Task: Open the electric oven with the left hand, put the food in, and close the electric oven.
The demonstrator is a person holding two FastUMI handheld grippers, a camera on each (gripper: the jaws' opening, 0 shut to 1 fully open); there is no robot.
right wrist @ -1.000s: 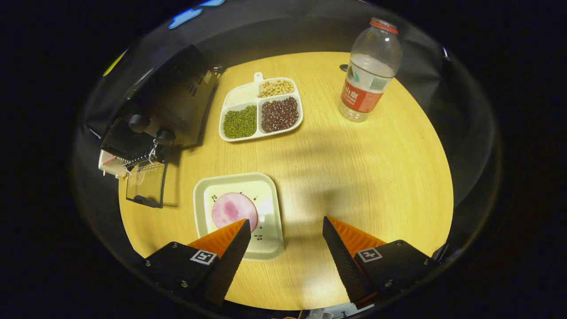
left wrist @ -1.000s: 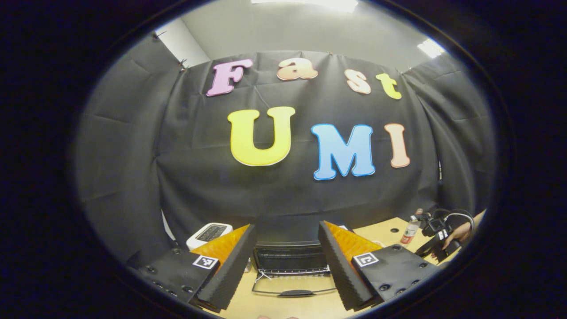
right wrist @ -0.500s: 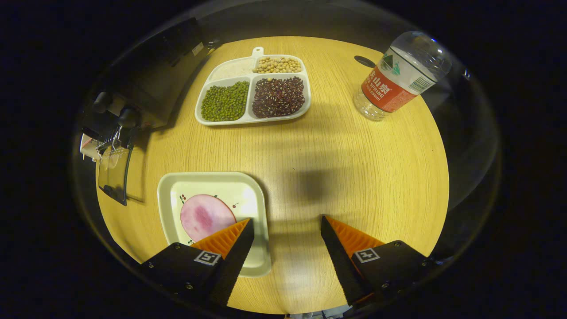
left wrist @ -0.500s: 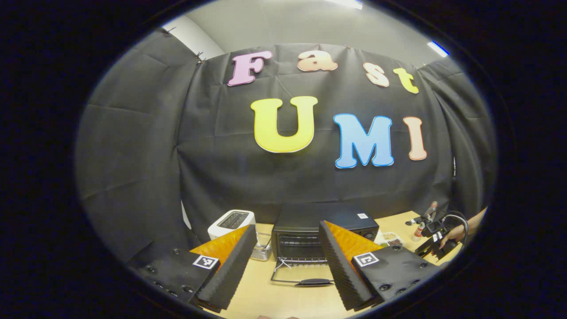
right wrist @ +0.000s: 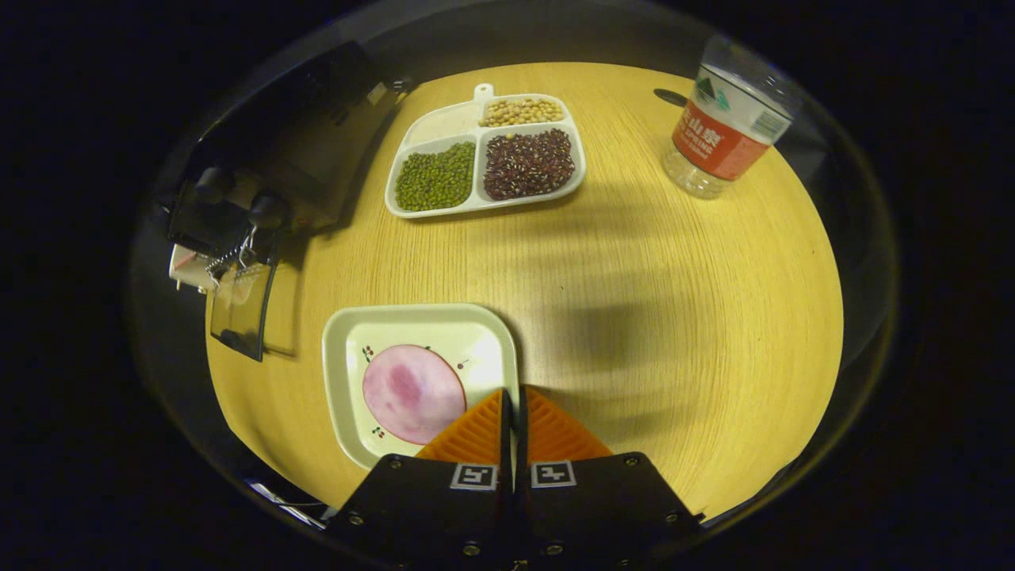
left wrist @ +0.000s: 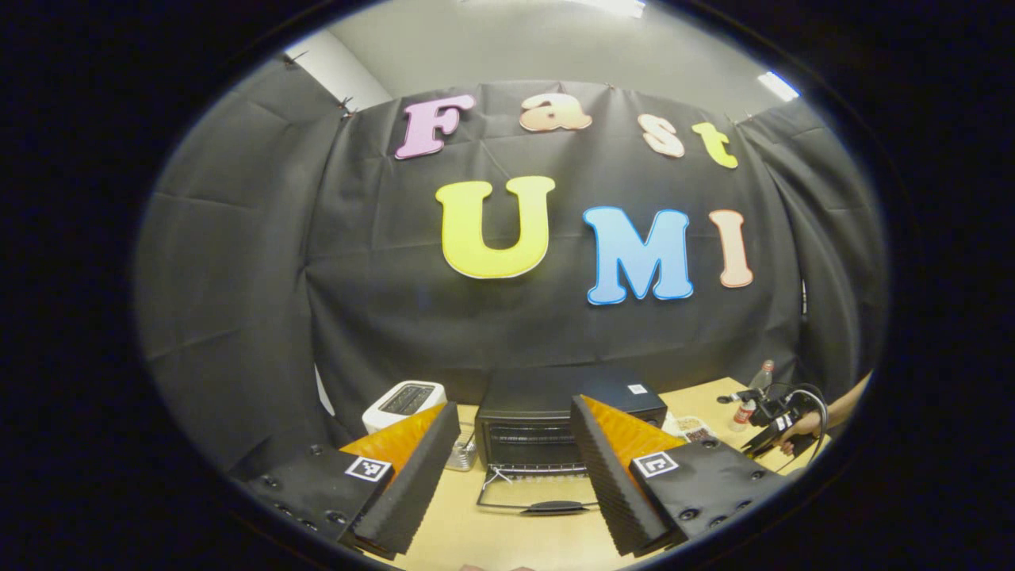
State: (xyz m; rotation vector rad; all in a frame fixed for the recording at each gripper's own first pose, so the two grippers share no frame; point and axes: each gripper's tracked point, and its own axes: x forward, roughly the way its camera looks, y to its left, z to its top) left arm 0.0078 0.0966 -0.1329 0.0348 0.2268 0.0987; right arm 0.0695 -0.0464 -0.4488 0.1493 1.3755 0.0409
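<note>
Oven point(left wrist: 547, 420) door down; right hand-held gripper point(right wrist: 514, 400) pinching plate point(right wrist: 349, 357) rim.

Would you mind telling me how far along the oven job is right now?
Done: the oven door lies open. In hand: the right gripper is shut on the rim of the plate carrying the pink food slice. Left: putting it inside the oven and closing up; the left gripper is open.

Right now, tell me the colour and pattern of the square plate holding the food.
Pale cream plate with small cherry motifs; clearest in the right gripper view.
</note>
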